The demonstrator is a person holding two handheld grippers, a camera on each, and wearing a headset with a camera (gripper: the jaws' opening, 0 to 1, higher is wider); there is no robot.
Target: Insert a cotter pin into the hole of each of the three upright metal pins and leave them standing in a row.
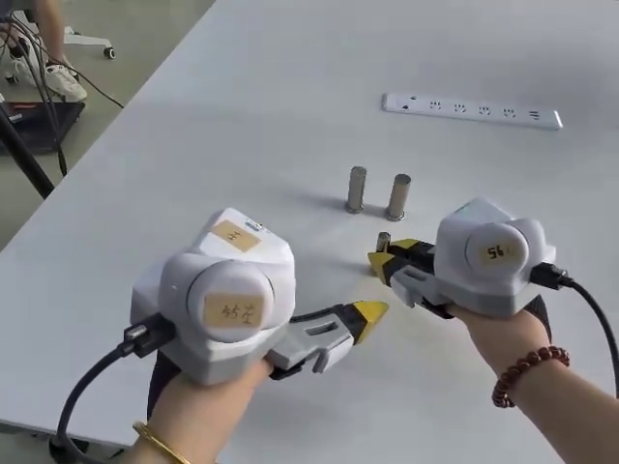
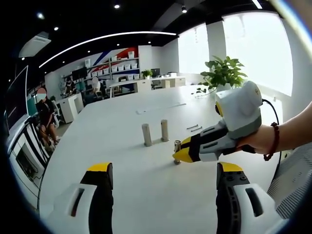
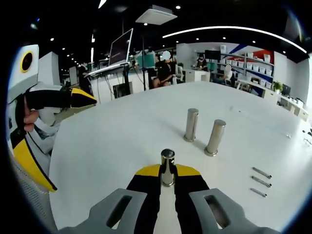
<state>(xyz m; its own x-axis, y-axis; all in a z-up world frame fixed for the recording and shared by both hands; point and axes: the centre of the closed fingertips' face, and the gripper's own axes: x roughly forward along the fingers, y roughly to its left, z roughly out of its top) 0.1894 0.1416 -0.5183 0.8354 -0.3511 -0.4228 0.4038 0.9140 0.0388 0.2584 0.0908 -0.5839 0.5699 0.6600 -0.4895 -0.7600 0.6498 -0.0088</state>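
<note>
My right gripper (image 3: 167, 171) is shut on a short upright metal pin (image 3: 167, 163), which stands on the white table. In the head view that pin (image 1: 383, 241) sits just at the right gripper's (image 1: 380, 259) yellow tips. Two taller metal pins (image 1: 356, 188) (image 1: 398, 196) stand side by side just beyond it. Three cotter pins (image 3: 261, 182) lie flat on the table to the right of the pins. My left gripper (image 2: 163, 171) is open with nothing between its fingers, hovering to the left of the held pin (image 2: 177, 146); in the head view the left gripper (image 1: 366, 314) is at the lower left.
A white power strip (image 1: 471, 109) lies at the far right of the table (image 1: 242, 116). The table's left edge runs diagonally, with cables and a chair base on the floor beyond it. People sit at desks far behind.
</note>
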